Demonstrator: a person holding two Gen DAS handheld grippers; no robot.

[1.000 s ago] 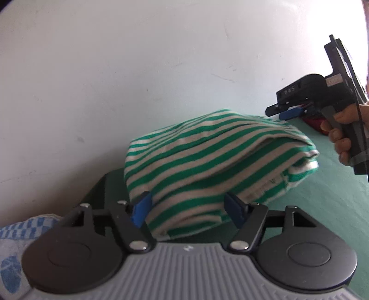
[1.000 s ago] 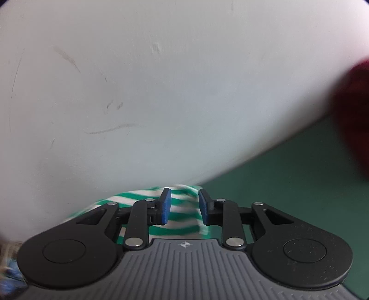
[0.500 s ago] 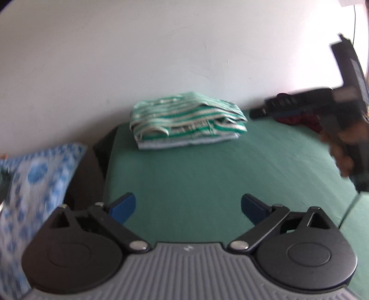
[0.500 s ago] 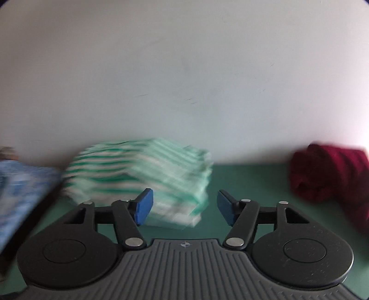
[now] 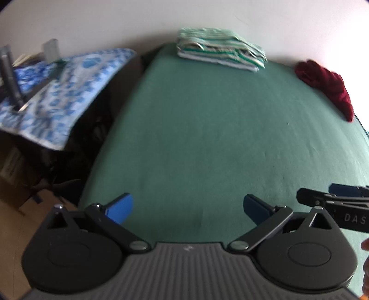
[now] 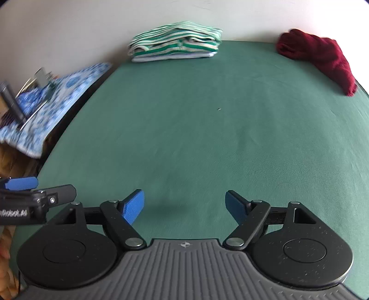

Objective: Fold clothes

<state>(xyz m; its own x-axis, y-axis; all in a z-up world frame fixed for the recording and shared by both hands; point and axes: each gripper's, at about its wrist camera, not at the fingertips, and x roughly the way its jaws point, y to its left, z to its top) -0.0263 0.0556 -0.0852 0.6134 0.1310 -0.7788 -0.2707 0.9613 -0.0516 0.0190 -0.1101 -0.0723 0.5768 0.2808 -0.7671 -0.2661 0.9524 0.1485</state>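
Note:
A folded green-and-white striped garment lies on a small stack at the far edge of the green table, against the wall; it also shows in the right wrist view. A crumpled dark red garment lies at the far right, also seen in the right wrist view. My left gripper is open and empty over the near table. My right gripper is open and empty beside it, its fingertips showing in the left wrist view.
A blue patterned cloth covers a lower surface to the left of the table, with dark upright objects on it. A white wall runs behind the table. The floor shows at the near left.
Both grippers have let go of the striped garment, opened wide and pulled back to the near side of the table. The garment now rests folded at the far edge.

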